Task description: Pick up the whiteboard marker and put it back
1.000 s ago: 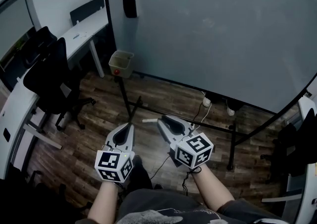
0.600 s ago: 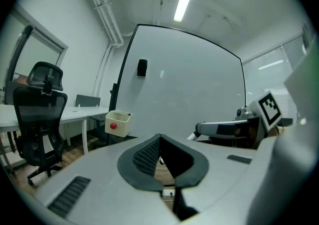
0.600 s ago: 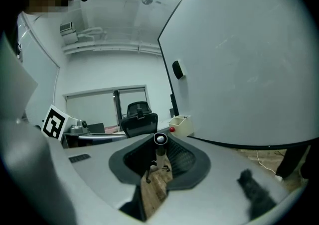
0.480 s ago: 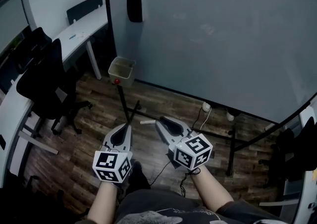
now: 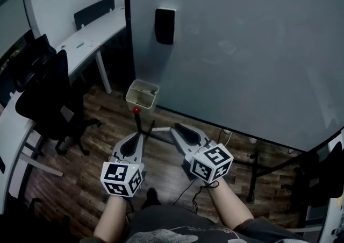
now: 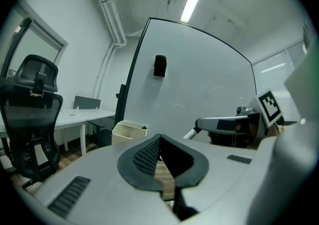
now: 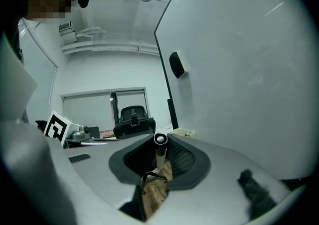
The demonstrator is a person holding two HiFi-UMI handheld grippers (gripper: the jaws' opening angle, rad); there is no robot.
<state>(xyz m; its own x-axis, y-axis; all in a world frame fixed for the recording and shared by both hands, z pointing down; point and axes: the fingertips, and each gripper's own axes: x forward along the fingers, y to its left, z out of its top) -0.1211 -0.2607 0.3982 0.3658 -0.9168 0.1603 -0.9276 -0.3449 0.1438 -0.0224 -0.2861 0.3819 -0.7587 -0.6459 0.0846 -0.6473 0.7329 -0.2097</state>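
The whiteboard marker [image 7: 159, 150] is a thin white stick with a dark end cap. It stands between the pads of my right gripper [image 7: 160, 142], which is shut on it. In the left gripper view the marker [image 6: 191, 132] pokes out of the right gripper's [image 6: 224, 123] tip. In the head view my right gripper [image 5: 176, 128] and left gripper [image 5: 138, 136] are held side by side, pointing at the big whiteboard [image 5: 252, 48]. The left gripper [image 6: 159, 137] has its tips together and holds nothing. A beige tray bin [image 5: 142, 94] hangs at the board's lower left, under a black eraser [image 5: 165, 25].
A black office chair [image 5: 45, 97] and white desks [image 5: 91, 35] stand at the left. The board's black stand legs [image 5: 252, 169] and cables cross the wooden floor ahead. Another dark chair [image 5: 325, 169] is at the right edge.
Both grippers and the head have moved forward toward the whiteboard; the bin and eraser now sit nearer and lower in view. The right gripper's hold on the marker is unchanged.
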